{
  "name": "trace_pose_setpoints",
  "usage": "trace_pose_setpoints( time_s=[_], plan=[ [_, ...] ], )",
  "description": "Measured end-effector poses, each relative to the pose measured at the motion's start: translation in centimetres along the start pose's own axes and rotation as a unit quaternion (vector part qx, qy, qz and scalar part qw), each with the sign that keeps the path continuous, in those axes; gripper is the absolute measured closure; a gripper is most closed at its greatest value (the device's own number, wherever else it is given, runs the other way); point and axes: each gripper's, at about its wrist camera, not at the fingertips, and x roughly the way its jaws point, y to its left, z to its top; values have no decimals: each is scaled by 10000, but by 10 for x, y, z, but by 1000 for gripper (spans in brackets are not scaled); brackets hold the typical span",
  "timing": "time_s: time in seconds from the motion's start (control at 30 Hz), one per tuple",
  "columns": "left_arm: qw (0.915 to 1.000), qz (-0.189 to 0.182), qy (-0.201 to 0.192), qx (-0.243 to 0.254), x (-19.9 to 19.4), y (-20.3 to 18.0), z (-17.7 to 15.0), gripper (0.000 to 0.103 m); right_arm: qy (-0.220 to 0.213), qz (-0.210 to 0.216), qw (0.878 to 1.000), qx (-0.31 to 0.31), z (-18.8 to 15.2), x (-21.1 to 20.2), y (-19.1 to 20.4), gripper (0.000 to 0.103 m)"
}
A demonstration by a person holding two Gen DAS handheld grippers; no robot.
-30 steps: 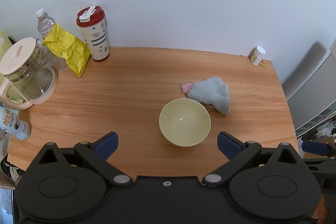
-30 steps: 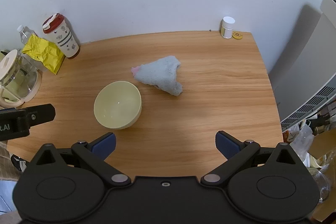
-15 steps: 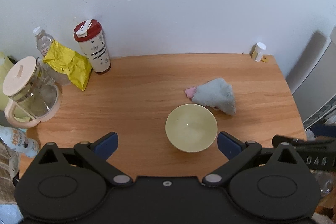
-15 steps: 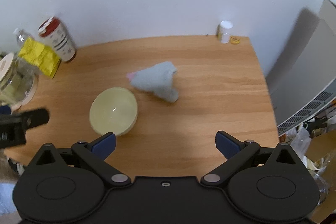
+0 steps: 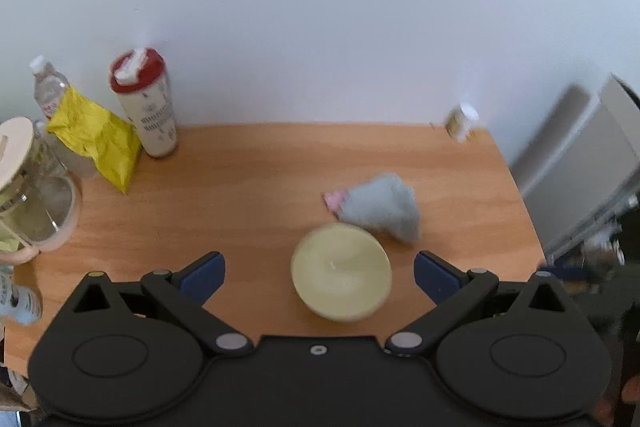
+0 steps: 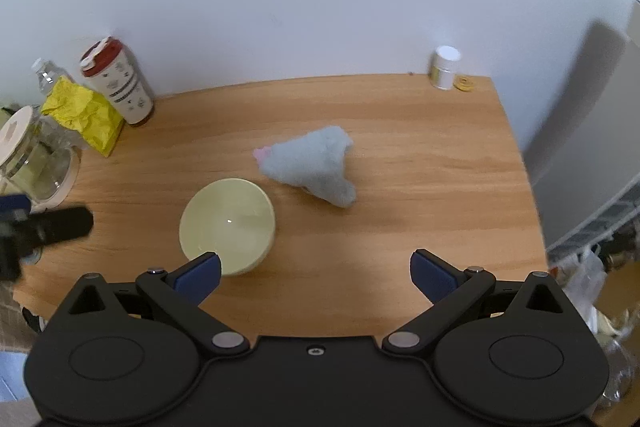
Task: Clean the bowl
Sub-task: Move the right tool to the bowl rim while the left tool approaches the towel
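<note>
A pale yellow bowl (image 5: 341, 273) (image 6: 227, 225) stands upright and empty near the front of the wooden table (image 5: 248, 187) (image 6: 420, 187). Just behind it to the right lies a crumpled light blue cloth (image 5: 382, 207) (image 6: 316, 165) with a pink corner. My left gripper (image 5: 319, 277) is open above the table, the bowl between its blue-padded fingers without touching them. My right gripper (image 6: 316, 275) is open too, with the bowl by its left finger and the cloth ahead. The left gripper's black body (image 6: 44, 229) shows at the left edge of the right wrist view.
Along the back left stand a red-lidded tumbler (image 5: 144, 105) (image 6: 118, 85), a yellow bag (image 5: 94, 139) (image 6: 82, 115), a water bottle (image 5: 48, 87) and a glass jug (image 5: 28, 187) (image 6: 32, 155). A small white jar (image 5: 462, 121) (image 6: 444, 67) sits at the back right corner. A grey cabinet (image 6: 592, 123) stands right of the table.
Both grippers have shifted: the left view has swung left and lower, so the bowl now sits right of centre. The right gripper has come nearer the bowl. Bowl and cloth have not moved.
</note>
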Motion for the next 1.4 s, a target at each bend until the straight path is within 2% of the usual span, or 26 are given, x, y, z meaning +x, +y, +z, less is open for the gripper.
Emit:
trace_pose_setpoints(
  time_s=[0.07, 0.17, 0.23, 0.27, 0.33, 0.43, 0.5, 0.53, 0.6, 0.73, 0.8, 0.93, 1.0, 1.1, 1.23, 1.3, 1.37, 1.4],
  plan=[
    [9999, -38, -17, -109, 7, 9, 4, 0, 113, 164, 9997, 114, 1, 10, -2, 1],
    [9994, -89, 213, -241, 27, 24, 9, 1, 361, 545, 9970, 419, -2, 33, -5, 2],
    [9984, 90, 489, -265, 51, 32, 11, 1, 438, 580, 9960, 519, -4, 48, -3, 7],
    [9984, 86, 488, -270, 51, 33, 11, 1, 473, 570, 9958, 540, -4, 57, -2, 16],
    [9995, 15, 249, -217, 62, 39, 7, 1, 539, 639, 9943, 661, -2, 76, 0, 25],
    [9998, 2, -178, -29, 67, 43, -1, 0, 545, 740, 9905, 1026, 1, 92, 1, 26],
    [9997, -151, -206, 6, 74, 48, -4, 1, 493, 664, 9897, 1166, 5, 100, 3, 27],
    [9994, -314, -145, -91, 80, 54, -5, 1, 451, 631, 9898, 1193, 6, 102, 3, 27],
    [9988, -373, -121, -299, 91, 63, -7, 0, 401, 577, 9902, 1210, 8, 110, 5, 28],
    [9969, -624, -195, -433, 103, 72, -8, 1, 591, 622, 9858, 1446, 7, 128, 2, 36],
    [9946, -865, -316, -485, 108, 77, -9, 1, 625, 686, 9865, 1351, 8, 134, 4, 37],
    [9952, -951, -219, -72, 122, 68, -5, 1, 596, 818, 9899, 993, 10, 145, 11, 43],
    [9964, -834, -164, -18, 129, 61, -1, 1, 552, 946, 9891, 985, 10, 148, 10, 44],
    [9963, -852, 7, 128, 139, 51, 6, 1, 462, 1093, 9881, 973, 10, 151, 9, 44],
    [9948, -919, -58, 446, 153, 38, 11, 1, 441, 1017, 9926, 499, 9, 153, 14, 45],
    [9952, -892, -12, 407, 160, 37, 10, 1, 477, 1066, 9922, 443, 10, 156, 13, 64],
    [9935, -1129, 136, 8, 170, 42, 9, 1, 522, 1192, 9900, 542, 9, 158, 9, 66],
    [9932, -1154, 145, -37, 171, 43, 9, 1, 546, 1287, 9882, 619, 9, 160, 6, 67]
  ],
)
